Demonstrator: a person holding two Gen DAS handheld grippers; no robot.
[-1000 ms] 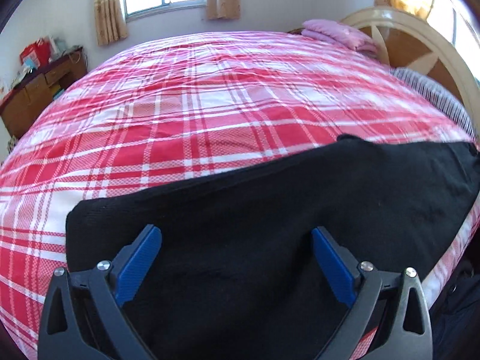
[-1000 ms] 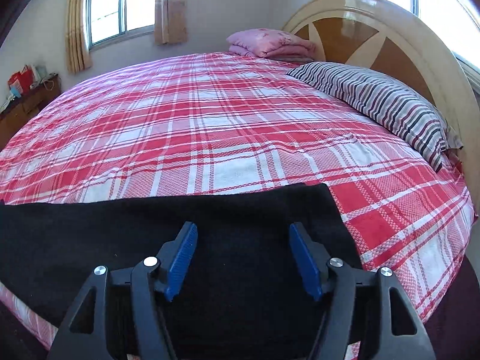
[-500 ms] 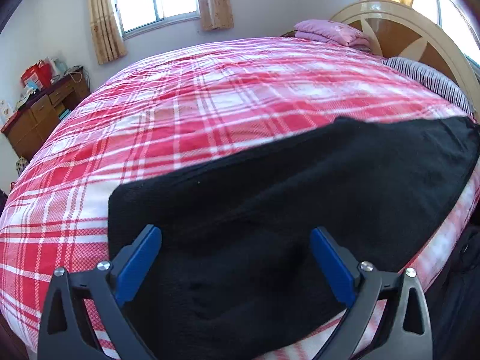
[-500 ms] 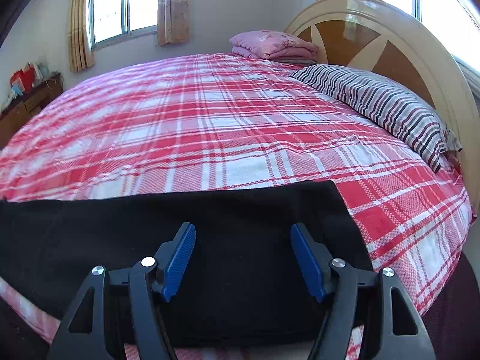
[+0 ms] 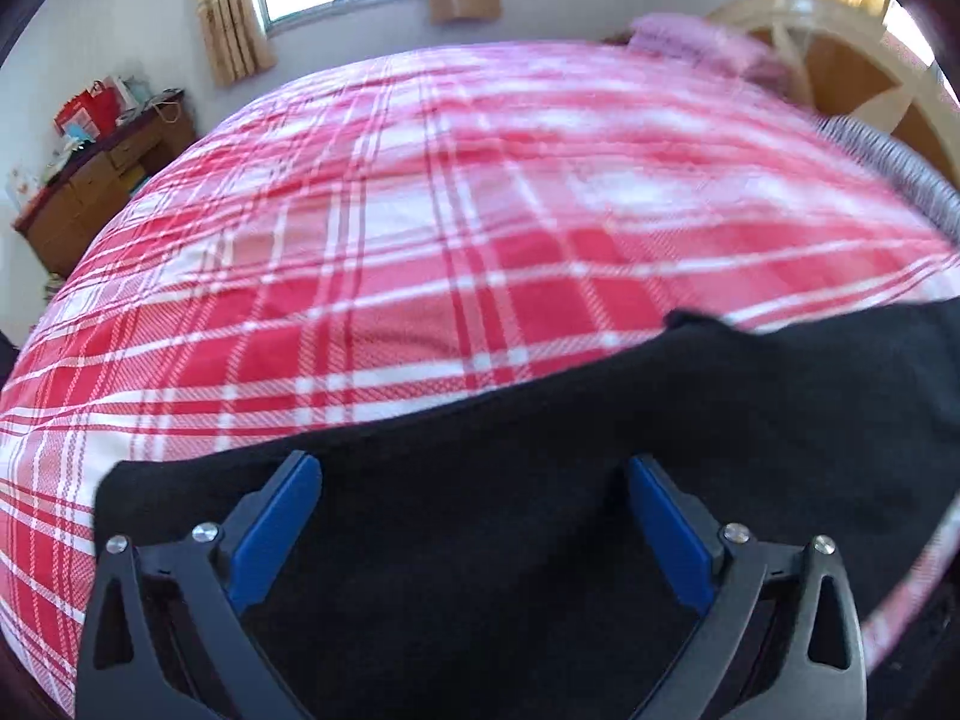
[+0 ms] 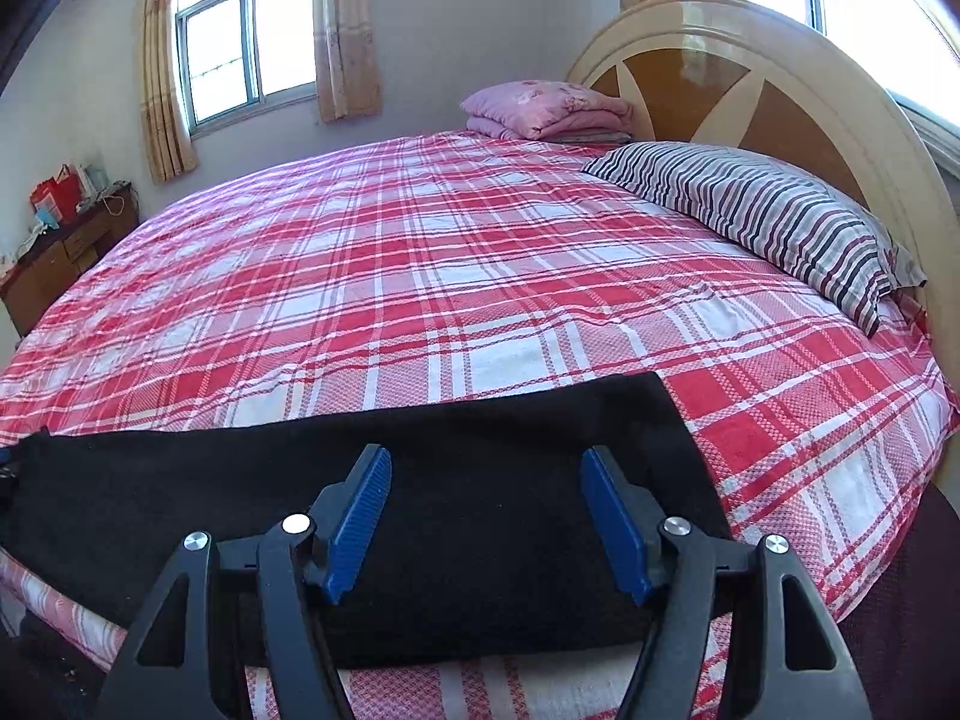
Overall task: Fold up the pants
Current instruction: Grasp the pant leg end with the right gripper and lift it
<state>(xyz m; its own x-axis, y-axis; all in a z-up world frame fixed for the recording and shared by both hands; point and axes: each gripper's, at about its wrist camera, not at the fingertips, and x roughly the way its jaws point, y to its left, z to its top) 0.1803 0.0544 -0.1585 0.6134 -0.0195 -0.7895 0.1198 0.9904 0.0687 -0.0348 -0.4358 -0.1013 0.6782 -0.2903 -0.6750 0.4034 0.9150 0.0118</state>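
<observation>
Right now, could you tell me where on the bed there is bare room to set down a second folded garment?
The red plaid bedspread is bare from the long black pants at the near edge up to the folded pink quilt. It is crowded to the right, where the striped pillow lies along the cream wooden headboard.

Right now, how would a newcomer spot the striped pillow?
Start at the arched cream-and-brown wooden headboard at the head of the red-and-white plaid bed. The long grey, white and dark striped pillow lies along its base; the folded pink quilt beside it is unstriped.
</observation>
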